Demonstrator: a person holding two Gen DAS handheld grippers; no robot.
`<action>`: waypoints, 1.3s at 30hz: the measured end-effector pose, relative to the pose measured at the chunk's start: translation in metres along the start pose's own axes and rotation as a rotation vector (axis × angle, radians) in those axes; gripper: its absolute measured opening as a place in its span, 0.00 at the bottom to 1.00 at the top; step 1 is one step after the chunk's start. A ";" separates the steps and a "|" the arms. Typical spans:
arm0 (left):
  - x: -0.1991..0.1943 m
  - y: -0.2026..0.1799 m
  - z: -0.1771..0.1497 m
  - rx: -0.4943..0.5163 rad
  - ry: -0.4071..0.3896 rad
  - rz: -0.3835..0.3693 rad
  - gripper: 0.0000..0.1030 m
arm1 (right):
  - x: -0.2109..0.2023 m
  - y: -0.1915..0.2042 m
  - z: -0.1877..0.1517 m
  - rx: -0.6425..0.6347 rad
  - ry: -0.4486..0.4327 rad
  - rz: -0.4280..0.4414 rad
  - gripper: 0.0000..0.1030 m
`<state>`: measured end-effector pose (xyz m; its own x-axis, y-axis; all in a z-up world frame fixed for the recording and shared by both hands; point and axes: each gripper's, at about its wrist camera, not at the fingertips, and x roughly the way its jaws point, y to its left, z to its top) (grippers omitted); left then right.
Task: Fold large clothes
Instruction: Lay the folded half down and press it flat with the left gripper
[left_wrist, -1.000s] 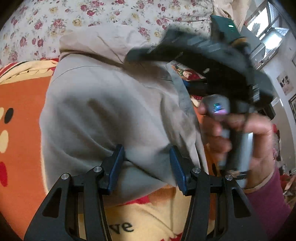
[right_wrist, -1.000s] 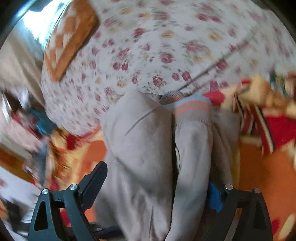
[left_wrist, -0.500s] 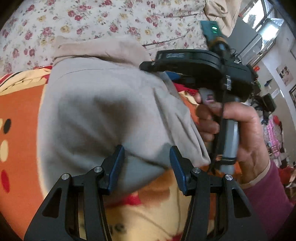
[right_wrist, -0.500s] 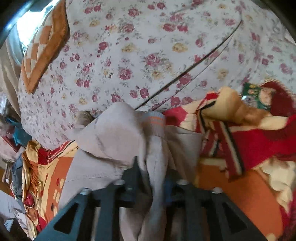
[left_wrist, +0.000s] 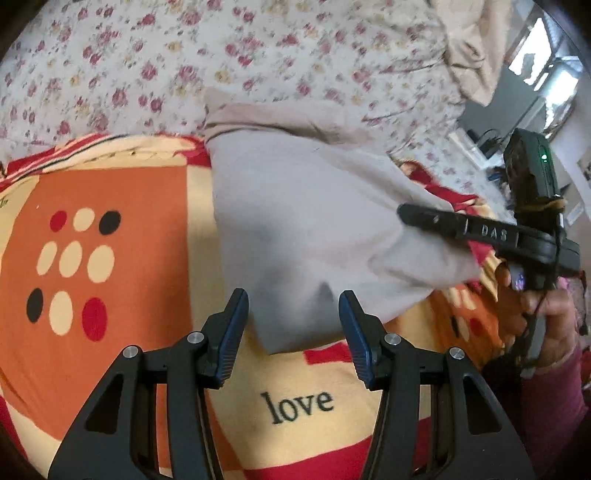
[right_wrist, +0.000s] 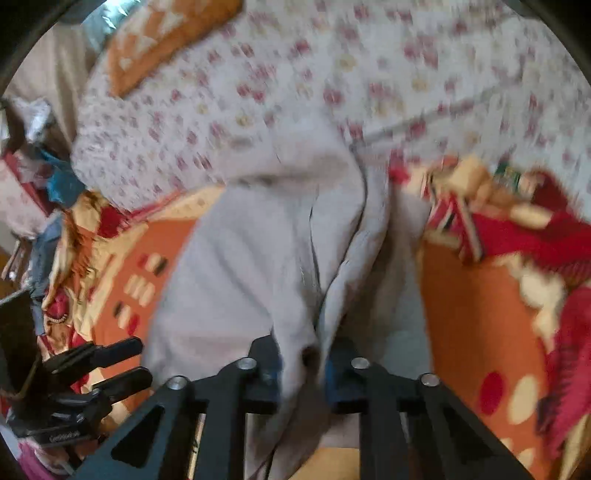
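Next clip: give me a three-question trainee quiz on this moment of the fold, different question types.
1. True or false: the left tongs are shut on the grey garment.
2. Which tongs pinch a bunch of the garment? A) left B) right C) neither
3. Fill in: the word printed on the orange blanket near the left tongs is ____.

Key: 1 false, they stand open with the garment's lower edge between the fingers. 2 B, the right tongs. 3 love.
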<state>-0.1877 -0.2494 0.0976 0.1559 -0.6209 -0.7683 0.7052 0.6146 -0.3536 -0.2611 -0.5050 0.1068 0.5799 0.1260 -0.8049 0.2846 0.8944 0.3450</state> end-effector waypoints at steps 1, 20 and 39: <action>0.001 0.001 0.000 0.000 -0.002 0.003 0.51 | -0.007 -0.007 -0.001 0.006 -0.025 -0.025 0.13; 0.056 -0.016 0.038 -0.052 -0.022 0.034 0.63 | 0.000 -0.006 0.027 0.028 -0.125 -0.078 0.51; 0.103 0.022 0.048 -0.257 0.108 -0.220 0.70 | 0.070 -0.080 0.014 0.300 0.090 0.190 0.53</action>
<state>-0.1230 -0.3230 0.0360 -0.0639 -0.7055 -0.7058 0.5144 0.5828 -0.6291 -0.2326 -0.5732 0.0295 0.5784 0.3272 -0.7473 0.3970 0.6873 0.6082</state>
